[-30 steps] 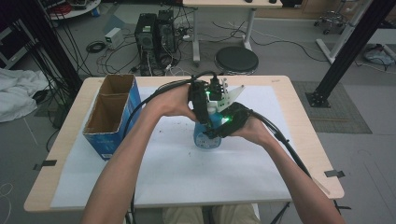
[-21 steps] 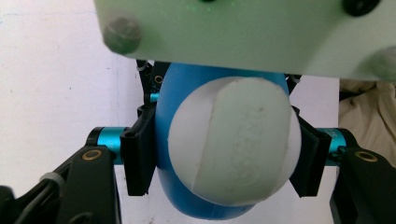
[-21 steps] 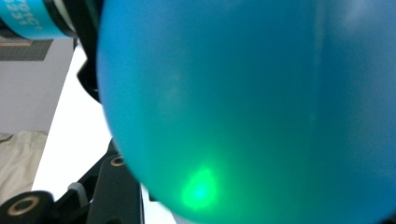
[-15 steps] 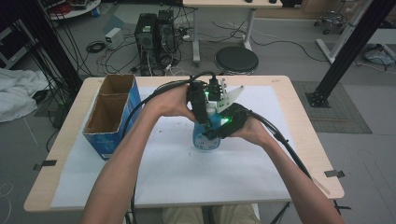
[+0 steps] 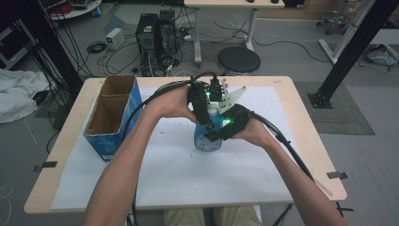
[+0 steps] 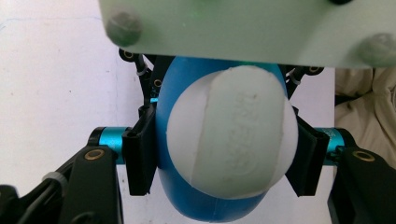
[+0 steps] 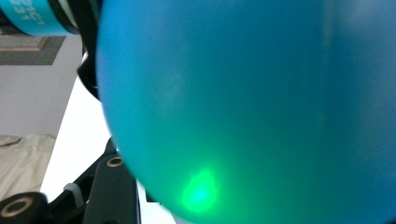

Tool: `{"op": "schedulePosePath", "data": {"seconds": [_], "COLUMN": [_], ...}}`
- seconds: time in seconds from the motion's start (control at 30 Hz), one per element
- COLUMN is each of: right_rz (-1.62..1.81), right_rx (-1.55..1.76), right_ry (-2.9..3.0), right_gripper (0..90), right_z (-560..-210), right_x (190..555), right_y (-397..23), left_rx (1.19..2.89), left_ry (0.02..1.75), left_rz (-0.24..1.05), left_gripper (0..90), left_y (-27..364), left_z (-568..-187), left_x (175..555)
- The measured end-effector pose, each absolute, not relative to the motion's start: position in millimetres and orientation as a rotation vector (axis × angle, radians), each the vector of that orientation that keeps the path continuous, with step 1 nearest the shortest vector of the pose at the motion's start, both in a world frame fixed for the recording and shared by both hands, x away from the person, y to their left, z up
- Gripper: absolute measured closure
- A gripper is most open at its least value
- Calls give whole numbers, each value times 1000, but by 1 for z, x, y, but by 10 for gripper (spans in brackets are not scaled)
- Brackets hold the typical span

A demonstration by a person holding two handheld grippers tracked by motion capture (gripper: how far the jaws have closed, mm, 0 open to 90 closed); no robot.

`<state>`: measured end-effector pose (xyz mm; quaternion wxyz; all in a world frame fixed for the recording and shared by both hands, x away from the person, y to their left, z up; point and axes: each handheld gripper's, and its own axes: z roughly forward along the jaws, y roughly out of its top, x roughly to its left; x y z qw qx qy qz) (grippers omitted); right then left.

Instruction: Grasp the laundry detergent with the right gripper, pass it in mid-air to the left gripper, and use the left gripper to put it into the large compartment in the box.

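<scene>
A white sheet (image 5: 188, 169) covers the table (image 5: 70, 174), with an open cardboard box (image 5: 110, 117) at its left edge. Near the middle stands a blue bottle (image 5: 207, 139) with a white cap (image 6: 233, 135). The left gripper (image 5: 203, 101) comes down from above, its jaws clamped on the bottle's top just under the cap. The right gripper (image 5: 226, 126) sits against the bottle's side; its jaws have just been opening a little, and whether they still press the blue wall cannot be told.
</scene>
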<state>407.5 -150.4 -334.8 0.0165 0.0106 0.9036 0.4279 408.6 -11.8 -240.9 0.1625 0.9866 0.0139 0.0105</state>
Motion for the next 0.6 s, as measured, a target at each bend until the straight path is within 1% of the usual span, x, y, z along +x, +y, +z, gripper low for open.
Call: {"op": "schedulePosePath", "data": {"seconds": [0.23, 0.6], "right_rz": [1329, 1318], "right_rx": [33, 57], "right_ry": [2808, 2817], "right_gripper": [409, 331], "right_z": [-335, -333], "right_x": [407, 407], "right_y": [-150, -151], "left_rx": [2809, 2808], "left_ry": [47, 59], "left_rz": [27, 31], "left_gripper": [379, 379], "left_y": [-10, -2], "left_z": [-240, -238], "left_x": [408, 406]}}
